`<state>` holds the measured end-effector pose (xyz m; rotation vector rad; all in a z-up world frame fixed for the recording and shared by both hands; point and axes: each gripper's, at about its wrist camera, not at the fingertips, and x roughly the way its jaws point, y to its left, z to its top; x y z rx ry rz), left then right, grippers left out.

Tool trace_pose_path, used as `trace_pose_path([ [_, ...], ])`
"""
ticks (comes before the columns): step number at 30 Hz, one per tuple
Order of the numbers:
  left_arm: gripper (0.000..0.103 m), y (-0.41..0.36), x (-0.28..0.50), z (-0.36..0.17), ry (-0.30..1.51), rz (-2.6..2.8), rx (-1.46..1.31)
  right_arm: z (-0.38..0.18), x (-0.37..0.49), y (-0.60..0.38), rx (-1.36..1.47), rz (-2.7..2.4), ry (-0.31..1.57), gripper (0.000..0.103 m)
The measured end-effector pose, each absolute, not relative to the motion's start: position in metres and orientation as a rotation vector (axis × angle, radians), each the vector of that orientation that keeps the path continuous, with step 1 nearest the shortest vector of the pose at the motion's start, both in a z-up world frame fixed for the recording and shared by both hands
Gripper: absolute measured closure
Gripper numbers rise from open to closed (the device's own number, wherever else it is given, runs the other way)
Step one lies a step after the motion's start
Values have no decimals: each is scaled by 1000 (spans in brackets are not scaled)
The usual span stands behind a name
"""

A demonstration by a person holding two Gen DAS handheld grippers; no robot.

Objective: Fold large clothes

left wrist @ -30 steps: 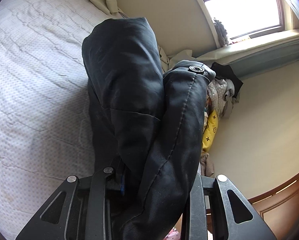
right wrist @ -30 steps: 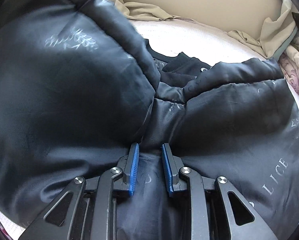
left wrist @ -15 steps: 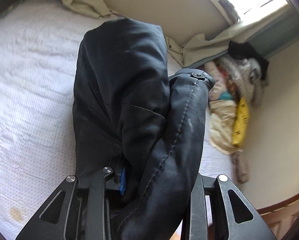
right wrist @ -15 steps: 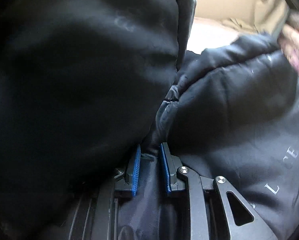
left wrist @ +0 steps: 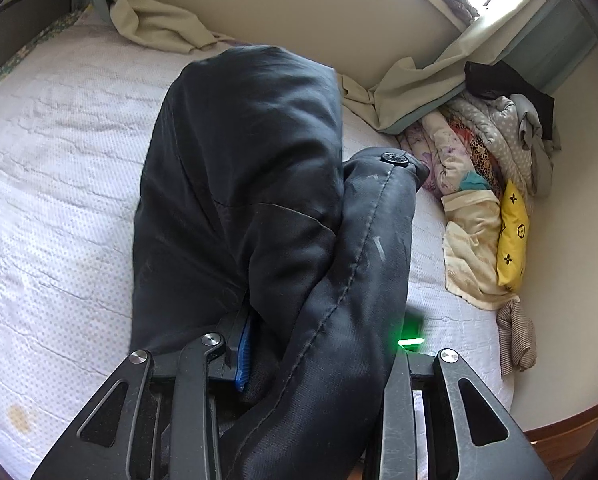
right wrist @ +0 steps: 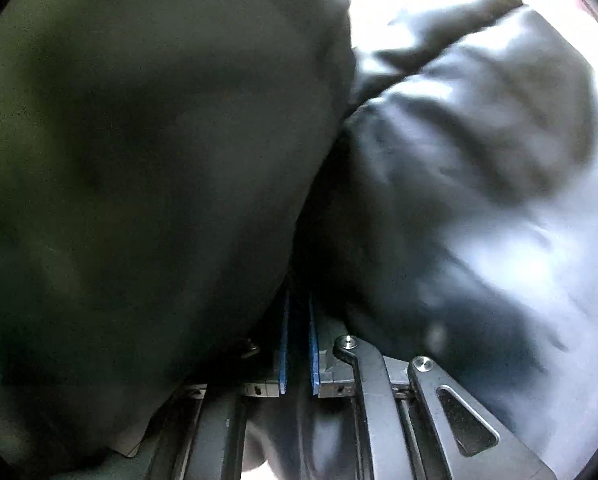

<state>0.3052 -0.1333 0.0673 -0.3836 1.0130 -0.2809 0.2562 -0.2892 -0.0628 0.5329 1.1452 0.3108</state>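
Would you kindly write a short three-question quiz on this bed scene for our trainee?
1. True or false: the left tool has the black jacket between its pads.
2. What colour is the small patterned cloth in the clothes pile by the wall?
3. The jacket's snap button sits: A) near the cuff end, B) on the mattress.

Key: 1 true; 2 yellow; 3 A.

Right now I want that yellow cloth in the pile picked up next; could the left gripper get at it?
Probably not yet. The left gripper has its jaws full of the black jacket, though they are opening. The bed between it and the yellow cloth looks free.
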Motion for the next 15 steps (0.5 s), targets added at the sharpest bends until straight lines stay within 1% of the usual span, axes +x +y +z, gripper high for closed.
trace_pose_path([
  [2, 64, -139, 305, 63, 1024, -290, -379, -41, 245, -317, 576, 268, 1096, 99],
  [3, 64, -144, 304, 59, 1028, -293, -368, -33, 241, -327, 584, 254, 1069, 96],
  [4, 63, -150, 303, 55, 1030, -295, -353, -22, 237, -340, 599, 235, 1032, 90],
  [5, 63, -156, 302, 52, 1030, -296, -341, -11, 232, -356, 633, 222, 986, 85],
  [6, 62, -164, 300, 48, 1028, -297, -320, -5, 229, -365, 667, 225, 960, 75],
  [7, 61, -171, 298, 44, 1023, -298, -297, 1, 227, -376, 716, 247, 929, 63],
  [8, 60, -174, 297, 41, 1020, -298, -284, 5, 226, -385, 764, 282, 903, 57],
  [10, 58, -185, 292, 32, 1005, -296, -242, 12, 228, -398, 862, 395, 860, 42],
  [13, 57, -194, 286, 25, 990, -302, -190, 18, 239, -400, 912, 495, 868, 31],
  [15, 56, -200, 281, 23, 973, -304, -146, 20, 248, -392, 902, 525, 909, 29],
])
